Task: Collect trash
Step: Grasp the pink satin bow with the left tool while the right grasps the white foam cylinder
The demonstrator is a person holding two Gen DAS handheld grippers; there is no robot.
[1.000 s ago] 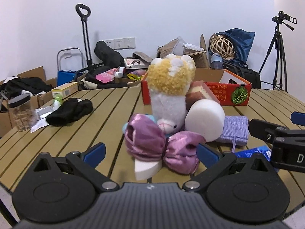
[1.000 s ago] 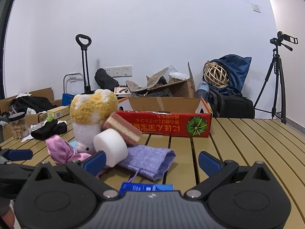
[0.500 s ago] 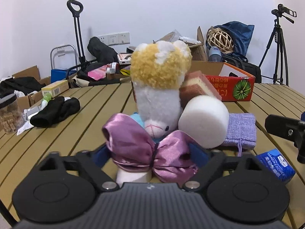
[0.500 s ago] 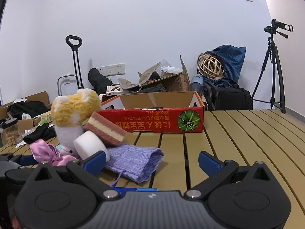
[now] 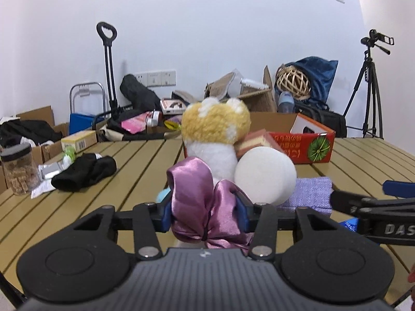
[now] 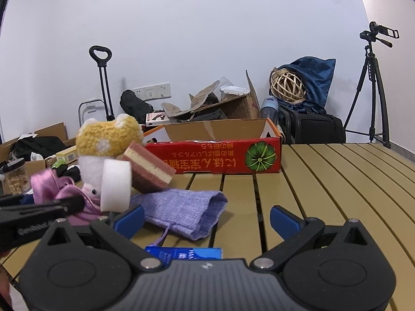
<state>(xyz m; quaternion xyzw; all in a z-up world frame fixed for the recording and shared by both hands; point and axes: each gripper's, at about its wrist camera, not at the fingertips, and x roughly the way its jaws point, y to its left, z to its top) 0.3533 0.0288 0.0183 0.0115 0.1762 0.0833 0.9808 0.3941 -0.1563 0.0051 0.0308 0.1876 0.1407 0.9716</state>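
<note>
A purple satin bow (image 5: pixel 192 181) is squeezed between the blue pads (image 5: pixel 166 212) of my left gripper (image 5: pixel 205 213), whose jaws are closing on it. Right behind the bow stands a yellow and white plush toy (image 5: pixel 215 134). A white foam cylinder (image 5: pixel 264 176) and a pink layered sponge (image 5: pixel 255 140) lean against the toy. A lilac knit pouch (image 6: pixel 181 207) lies flat in front of my right gripper (image 6: pixel 206 220), which stands open with nothing between its fingers. A blue packet (image 6: pixel 181 254) lies under that gripper. The red cardboard box (image 6: pixel 220 158) sits open behind.
A black cloth (image 5: pixel 85 171) and a jar (image 5: pixel 19 173) are on the slatted table (image 6: pixel 337 181) at the left. Boxes, bags, a hand trolley (image 5: pixel 106 72) and a camera tripod (image 5: pixel 371 90) stand along the far wall.
My left gripper moved in around the bow and its jaws came together on it, bunching the fabric. The right gripper has barely moved.
</note>
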